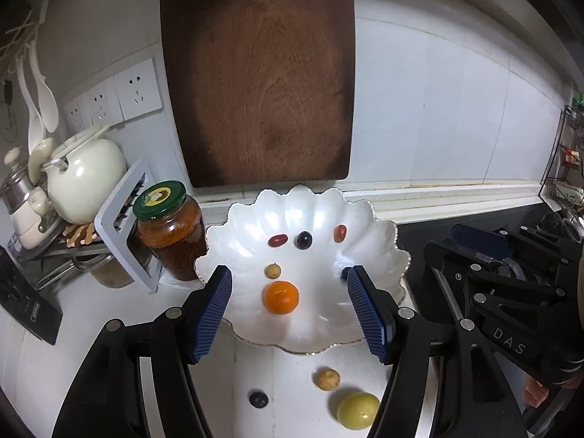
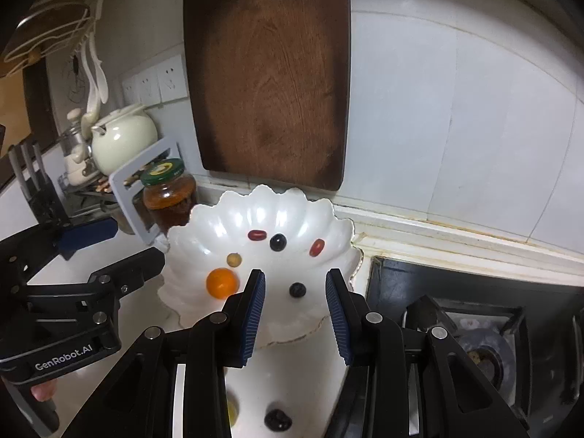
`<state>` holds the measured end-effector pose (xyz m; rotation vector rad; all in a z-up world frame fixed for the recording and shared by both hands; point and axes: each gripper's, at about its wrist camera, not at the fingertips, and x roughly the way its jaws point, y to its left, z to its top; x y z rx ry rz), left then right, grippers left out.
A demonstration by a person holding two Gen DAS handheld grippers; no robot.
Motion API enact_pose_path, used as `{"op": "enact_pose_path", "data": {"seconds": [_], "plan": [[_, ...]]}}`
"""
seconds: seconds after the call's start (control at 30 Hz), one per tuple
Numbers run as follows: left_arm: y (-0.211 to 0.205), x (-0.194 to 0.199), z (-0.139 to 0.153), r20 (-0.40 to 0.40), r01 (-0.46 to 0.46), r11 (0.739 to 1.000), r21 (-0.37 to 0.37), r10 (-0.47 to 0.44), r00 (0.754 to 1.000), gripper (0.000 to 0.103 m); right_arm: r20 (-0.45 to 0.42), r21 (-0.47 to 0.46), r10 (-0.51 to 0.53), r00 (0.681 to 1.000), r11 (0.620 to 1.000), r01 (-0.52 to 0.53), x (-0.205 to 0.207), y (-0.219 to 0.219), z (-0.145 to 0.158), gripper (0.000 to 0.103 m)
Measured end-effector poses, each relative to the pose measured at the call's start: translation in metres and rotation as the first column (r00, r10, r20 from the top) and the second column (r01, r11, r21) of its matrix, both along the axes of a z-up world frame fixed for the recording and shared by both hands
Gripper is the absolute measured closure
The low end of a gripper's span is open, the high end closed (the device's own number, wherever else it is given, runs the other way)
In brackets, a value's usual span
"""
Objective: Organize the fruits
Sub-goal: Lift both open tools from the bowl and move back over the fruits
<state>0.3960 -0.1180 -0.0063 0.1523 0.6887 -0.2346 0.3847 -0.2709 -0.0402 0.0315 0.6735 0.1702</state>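
A white scalloped bowl stands on the white counter. In it lie an orange, a small tan fruit, two red fruits, a dark grape and a blueberry. My left gripper is open and empty over the bowl's near rim. My right gripper is open and empty, the blueberry just beyond its tips. On the counter in front lie a tan fruit, a yellow-green fruit, a dark berry and a dark fruit.
A wooden cutting board leans on the tiled wall behind the bowl. A green-lidded jar, a grey rack and a cream teapot stand to the left. A gas stove is to the right.
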Motion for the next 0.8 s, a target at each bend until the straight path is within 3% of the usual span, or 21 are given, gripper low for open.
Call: {"op": "enact_pose_path", "data": {"seconds": [0.43,0.8], "plan": [[-0.010,-0.050,0.011,0.047,-0.005,1.000,0.008,0.005,0.999,0.036,0.041,0.028,0.028,0.999,0.999,-0.029,-0.048,-0.008,0.007,0.067],[-0.014,-0.078,-0.008,0.014,-0.002,1.000,0.019,0.002,1.000,0.034,0.020,0.034,0.068,0.997,0.997,-0.069,-0.075,-0.015,-0.011,0.067]]}}
